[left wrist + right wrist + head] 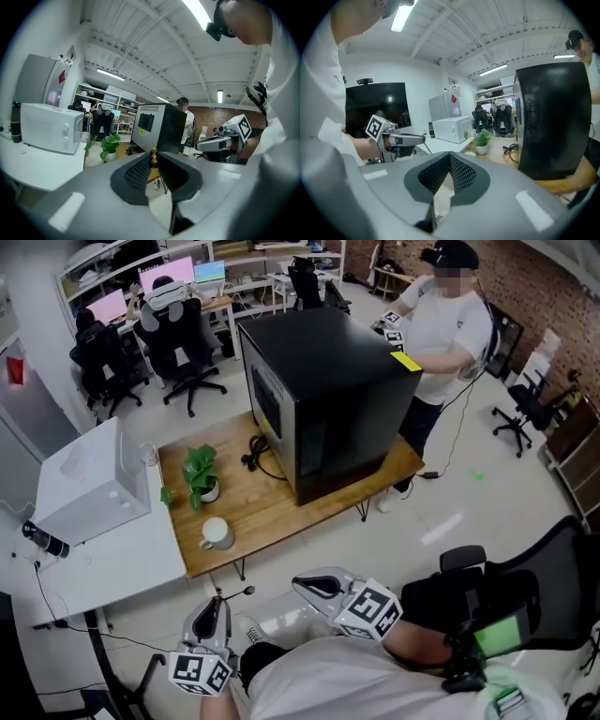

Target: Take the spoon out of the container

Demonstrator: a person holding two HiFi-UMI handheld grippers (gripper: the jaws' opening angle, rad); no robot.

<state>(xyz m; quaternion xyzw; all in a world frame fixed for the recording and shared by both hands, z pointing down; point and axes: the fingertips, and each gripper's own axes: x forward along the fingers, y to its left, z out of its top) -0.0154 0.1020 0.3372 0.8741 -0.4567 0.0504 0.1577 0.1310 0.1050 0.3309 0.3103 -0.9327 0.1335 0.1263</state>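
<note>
My left gripper is low at the front left, off the table, shut on a thin dark spoon that sticks out to the right. In the left gripper view the spoon's brown wooden end stands pinched between the pads. The white mug stands on the near corner of the wooden table, well away from both grippers. My right gripper hovers just right of the left one, its jaws together with nothing between them. The right gripper view shows the left gripper with the spoon's thin handle.
A big black box fills the table's far half, with a cable beside it. A potted plant stands behind the mug. A white microwave sits on the white desk at left. A person stands beyond the box. Office chairs are around.
</note>
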